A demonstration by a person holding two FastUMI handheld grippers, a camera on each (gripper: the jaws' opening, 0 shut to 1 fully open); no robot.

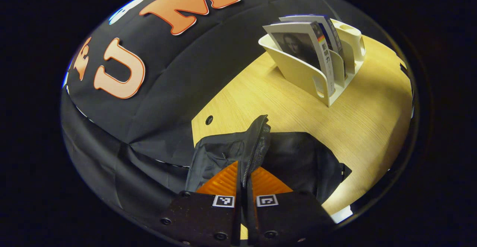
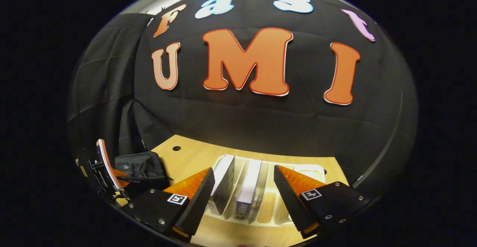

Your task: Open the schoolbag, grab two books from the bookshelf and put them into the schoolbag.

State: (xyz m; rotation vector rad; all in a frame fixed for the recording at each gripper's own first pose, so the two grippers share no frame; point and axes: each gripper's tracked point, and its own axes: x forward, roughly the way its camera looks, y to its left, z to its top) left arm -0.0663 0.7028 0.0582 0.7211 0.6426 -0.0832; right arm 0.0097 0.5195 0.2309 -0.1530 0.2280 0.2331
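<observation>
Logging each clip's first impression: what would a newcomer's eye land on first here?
Probably the left gripper, shut on the zippered edge of the black schoolbag and holding it up off the wooden table. Next, the white bookshelf farther along the table with two upright books, and the right gripper open, its fingers either side of them.

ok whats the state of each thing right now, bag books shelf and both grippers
left gripper: shut on the schoolbag's zipper edge
schoolbag: on the table, edge lifted, partly open
right gripper: open, over the books
two books: upright in the bookshelf, not gripped
bookshelf: standing on the table
</observation>
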